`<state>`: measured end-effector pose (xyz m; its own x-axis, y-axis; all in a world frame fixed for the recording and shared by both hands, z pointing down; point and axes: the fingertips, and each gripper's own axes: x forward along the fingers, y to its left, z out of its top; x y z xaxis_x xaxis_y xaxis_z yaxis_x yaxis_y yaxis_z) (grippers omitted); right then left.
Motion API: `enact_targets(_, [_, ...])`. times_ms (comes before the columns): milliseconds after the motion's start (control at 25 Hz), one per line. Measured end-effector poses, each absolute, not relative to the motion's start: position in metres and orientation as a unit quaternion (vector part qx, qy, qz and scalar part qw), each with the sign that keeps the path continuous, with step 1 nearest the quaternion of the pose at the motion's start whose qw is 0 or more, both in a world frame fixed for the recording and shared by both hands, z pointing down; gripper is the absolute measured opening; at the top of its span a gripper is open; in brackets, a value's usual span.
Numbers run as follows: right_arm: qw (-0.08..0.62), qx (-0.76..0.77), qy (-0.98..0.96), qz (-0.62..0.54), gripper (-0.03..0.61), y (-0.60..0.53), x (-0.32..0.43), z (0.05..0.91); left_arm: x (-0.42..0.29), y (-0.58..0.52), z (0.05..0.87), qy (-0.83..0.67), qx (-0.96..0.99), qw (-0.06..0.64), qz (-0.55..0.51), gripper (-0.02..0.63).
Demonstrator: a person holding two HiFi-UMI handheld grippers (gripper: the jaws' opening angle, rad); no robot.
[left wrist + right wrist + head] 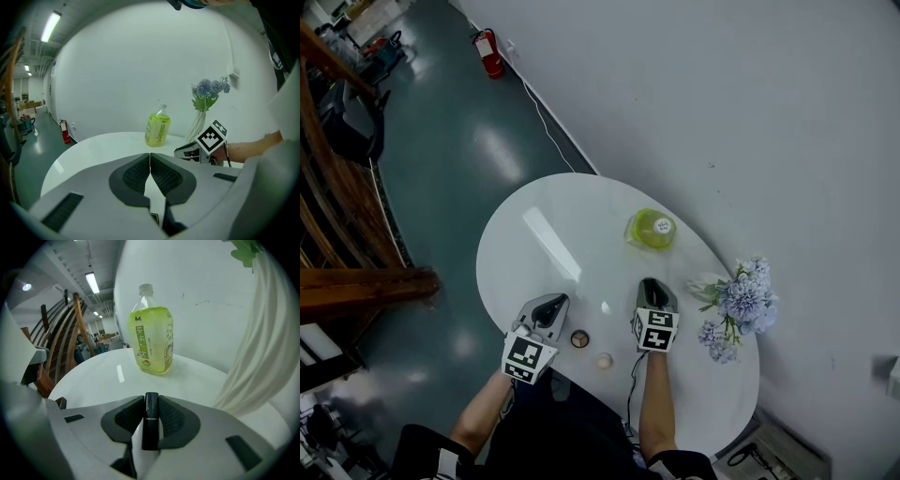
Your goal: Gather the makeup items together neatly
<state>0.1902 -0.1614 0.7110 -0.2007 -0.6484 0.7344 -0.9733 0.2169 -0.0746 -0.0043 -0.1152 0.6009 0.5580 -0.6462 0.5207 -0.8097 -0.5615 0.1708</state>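
Note:
A black lipstick (151, 420) with a thin gold band stands upright between the pads of my right gripper (151, 401), which is shut on it. In the head view that right gripper (652, 286) sits over the white table (544, 234), right of centre. My left gripper (555, 302) hovers near the table's front edge, its jaws shut with nothing between them (150, 157). Between the two hands lie a small round dark compact (579, 338) and a small beige round item (605, 360). The lipstick is hidden in the head view.
A yellow-green bottle (652, 229) stands at the far middle of the table. A white vase with blue flowers (741, 305) stands at the right edge. Beyond the table are a red fire extinguisher (490, 52) by the wall and wooden stairs (347, 272) at the left.

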Motion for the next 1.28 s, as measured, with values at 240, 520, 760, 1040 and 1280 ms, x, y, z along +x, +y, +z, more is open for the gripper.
enact_targets(240, [0.262,0.596,-0.708,0.275,0.115,-0.147,0.203,0.688,0.000,-0.109,0.589,-0.405,0.873,0.183,0.200,0.020])
enact_targets(520, [0.232,0.639,-0.679,0.277,0.115,-0.109,0.221,0.663,0.017,-0.092,0.575,-0.361,0.897,0.160,0.199,0.020])
enact_targets(760, [0.206,0.685,-0.635,0.292,0.115,-0.061,0.240,0.652,0.033,-0.075,0.564,-0.311,0.919,0.139,0.199,0.020])
enact_targets(1040, [0.174,0.732,-0.579,0.314,0.115,-0.007,0.251,0.653,0.050,-0.059,0.561,-0.249,0.939,0.122,0.202,0.020])
enact_targets(1280, [0.158,0.761,-0.541,0.321,0.115,0.030,0.253,0.656,0.064,-0.045,0.567,-0.197,0.952,0.110,0.206,0.020])
